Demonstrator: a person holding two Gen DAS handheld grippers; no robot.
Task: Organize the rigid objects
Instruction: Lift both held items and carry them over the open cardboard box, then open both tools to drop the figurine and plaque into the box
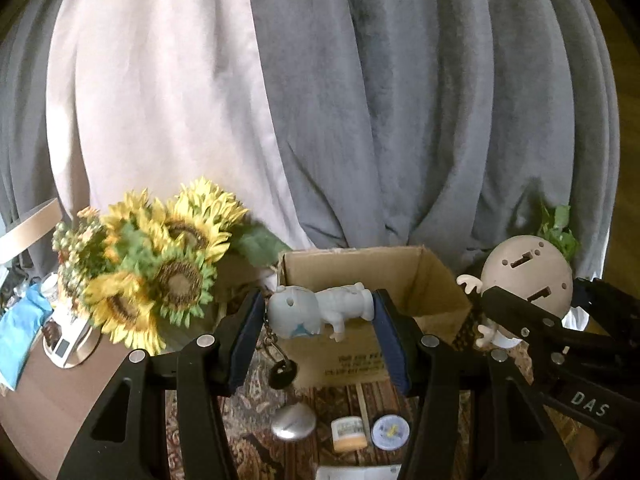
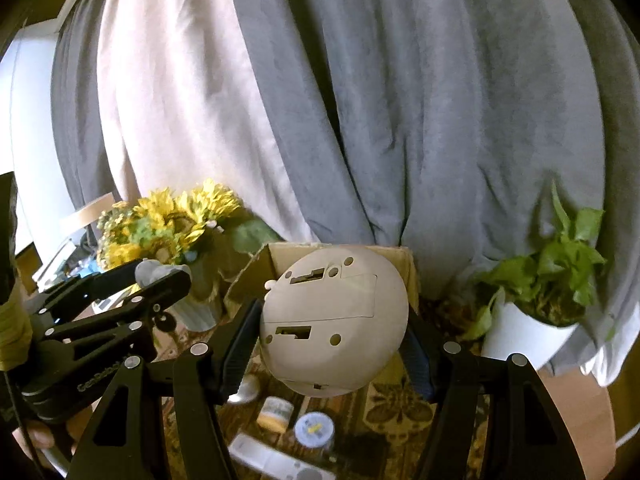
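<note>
My left gripper (image 1: 318,312) is shut on a small pale grey figurine (image 1: 316,310) with a dangling keychain, held sideways in front of the open cardboard box (image 1: 400,268). My right gripper (image 2: 334,332) is shut on a large beige round-headed figure (image 2: 334,320), seen from its back, held in front of the same box (image 2: 280,256). In the left wrist view the right gripper (image 1: 516,312) and the beige figure (image 1: 524,276) are at the right of the box. In the right wrist view the left gripper (image 2: 160,276) with the grey figurine (image 2: 154,270) is at the left.
On the patterned rug lie a silver oval object (image 1: 292,420), a small jar (image 1: 348,434), a round tin (image 1: 390,430) and a white remote (image 2: 276,462). Sunflowers in a vase (image 1: 156,264) stand left of the box. A potted green plant (image 2: 540,300) stands right. Grey and white curtains hang behind.
</note>
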